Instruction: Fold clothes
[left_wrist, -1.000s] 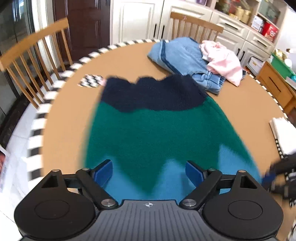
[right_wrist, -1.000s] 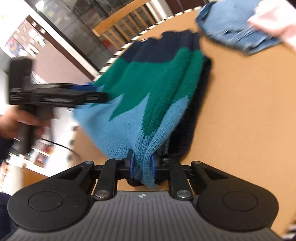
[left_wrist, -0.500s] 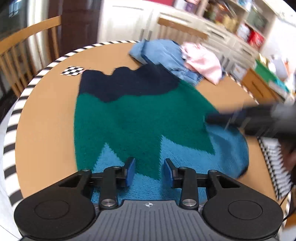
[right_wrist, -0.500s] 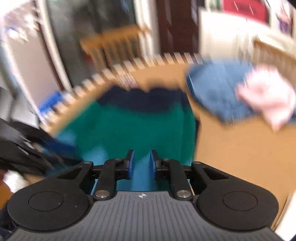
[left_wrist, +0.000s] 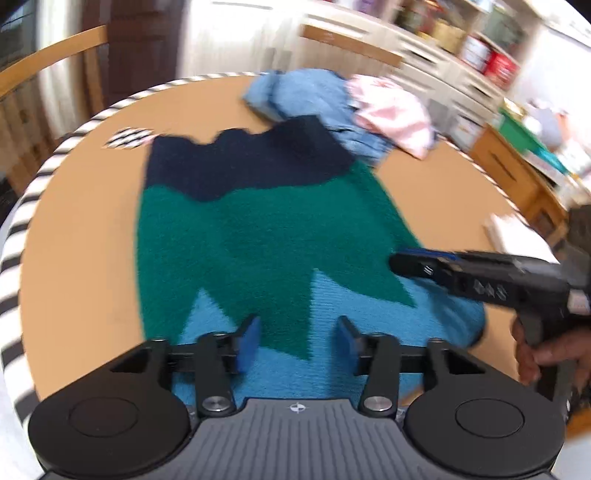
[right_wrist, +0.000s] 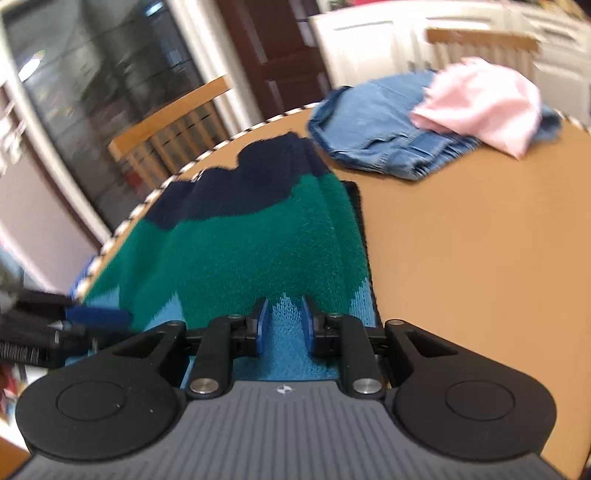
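Note:
A knitted sweater (left_wrist: 258, 236) in navy, green and light blue lies flat on the round table (left_wrist: 74, 240), its light blue end nearest me. My left gripper (left_wrist: 297, 341) is open above the light blue edge, with nothing between the pads. My right gripper (right_wrist: 283, 325) is open just above the same edge (right_wrist: 291, 354), near the sweater's right side. The sweater (right_wrist: 251, 243) shows a few soft ridges there. The right gripper also shows in the left wrist view (left_wrist: 413, 260), hovering over the sweater's right part.
Folded blue jeans (left_wrist: 314, 99) with a pink garment (left_wrist: 391, 110) on top lie at the far side of the table. Wooden chairs (right_wrist: 173, 136) stand around the table. A white object (left_wrist: 517, 236) lies at the right edge. Cabinets and shelves stand behind.
My right gripper has let go of the sweater's light blue edge and now hovers open over it. The sweater now lies flat. My left gripper narrowed, then opened wider again.

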